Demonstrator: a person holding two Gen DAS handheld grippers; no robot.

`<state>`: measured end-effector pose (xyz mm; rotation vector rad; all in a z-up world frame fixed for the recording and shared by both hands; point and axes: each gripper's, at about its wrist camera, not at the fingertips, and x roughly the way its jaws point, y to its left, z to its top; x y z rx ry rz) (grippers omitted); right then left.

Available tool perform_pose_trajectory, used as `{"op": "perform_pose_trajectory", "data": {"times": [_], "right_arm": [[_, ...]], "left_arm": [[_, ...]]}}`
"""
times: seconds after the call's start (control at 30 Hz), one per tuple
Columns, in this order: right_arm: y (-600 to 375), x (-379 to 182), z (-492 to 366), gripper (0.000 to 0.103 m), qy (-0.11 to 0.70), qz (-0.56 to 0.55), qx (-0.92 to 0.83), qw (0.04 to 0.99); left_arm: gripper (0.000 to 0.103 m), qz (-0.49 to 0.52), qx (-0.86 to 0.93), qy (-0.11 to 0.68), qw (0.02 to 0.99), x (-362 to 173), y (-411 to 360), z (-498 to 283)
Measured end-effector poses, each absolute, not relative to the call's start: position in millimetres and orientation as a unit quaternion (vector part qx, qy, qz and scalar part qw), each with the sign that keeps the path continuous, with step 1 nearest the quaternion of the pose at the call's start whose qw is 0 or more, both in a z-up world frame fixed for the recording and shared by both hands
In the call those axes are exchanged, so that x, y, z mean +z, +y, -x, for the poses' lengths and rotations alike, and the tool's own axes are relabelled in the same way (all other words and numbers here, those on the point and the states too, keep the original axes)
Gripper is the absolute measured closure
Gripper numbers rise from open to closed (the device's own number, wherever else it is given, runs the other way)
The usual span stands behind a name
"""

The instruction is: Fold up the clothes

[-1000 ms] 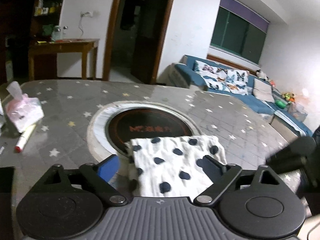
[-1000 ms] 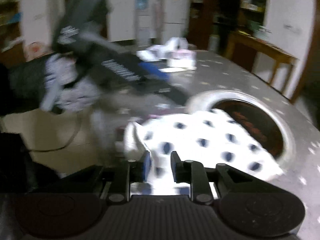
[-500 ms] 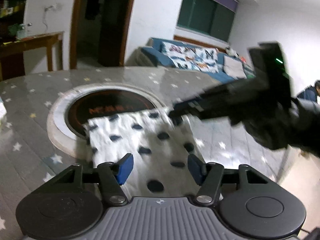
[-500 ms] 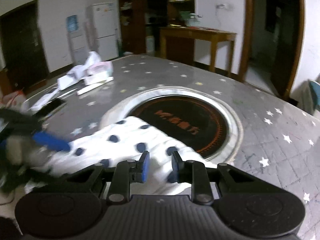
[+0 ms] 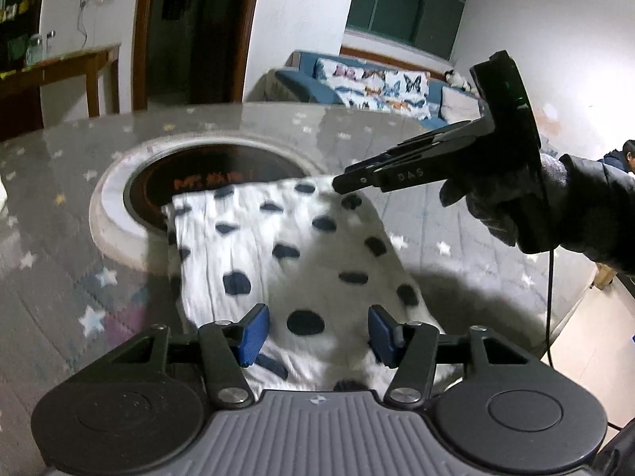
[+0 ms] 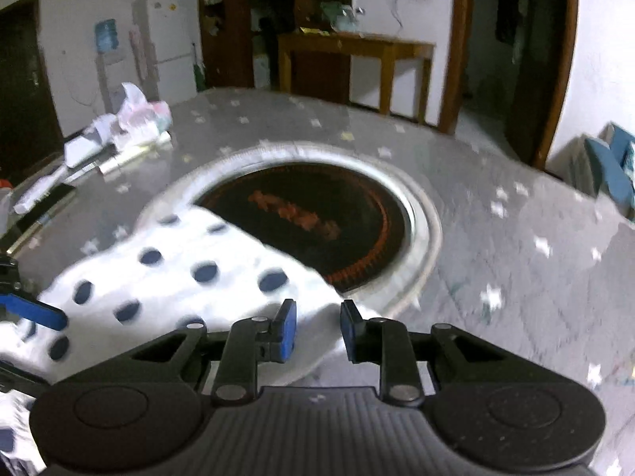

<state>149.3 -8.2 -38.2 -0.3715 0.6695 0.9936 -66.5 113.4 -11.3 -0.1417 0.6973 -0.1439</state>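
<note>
A white cloth with dark blue dots (image 5: 293, 246) lies folded on the round grey table, its far edge over the black cooktop. It also shows in the right wrist view (image 6: 174, 277). My left gripper (image 5: 315, 335) is open, its blue pads either side of the cloth's near end, just above it. My right gripper (image 6: 315, 327) is open at the cloth's far right corner; in the left wrist view its fingertips (image 5: 349, 182) touch that corner from the right. Nothing is clamped in either.
A black induction cooktop (image 6: 313, 222) in a white ring sits in the middle of the starred table (image 5: 59, 254). A plastic bag and papers (image 6: 123, 127) lie at the table's far left. A blue sofa (image 5: 377, 87) stands beyond the table edge.
My right gripper has opened and come down onto the cloth's far corner. My left gripper has narrowed a little and moved closer over the cloth's near end.
</note>
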Motion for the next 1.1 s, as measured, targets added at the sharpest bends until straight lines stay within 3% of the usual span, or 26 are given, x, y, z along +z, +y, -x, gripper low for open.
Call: {"op": "perform_pose_trajectory", "data": {"times": [0.4,0.77,1.1], "right_arm": [[39.9,-66.6,-159.6,0.079,0.347,0.191,0.485,0.78],[79.4,-34.4,-133.9,0.078,0.31,0.226,0.551,0.741],[143.0,-65.0,-130.7,0.078,0.321,0.269,0.567,0.71]], "left_arm": [[0.045,0.086,-0.069,0.359,0.927,-27.3,119.0,63.5],[0.043,0.101,-0.055,0.335,0.935,-15.9,131.6,64.5],[0.043,0.114,-0.054,0.347,0.929,-27.6,138.4,65.3]]}}
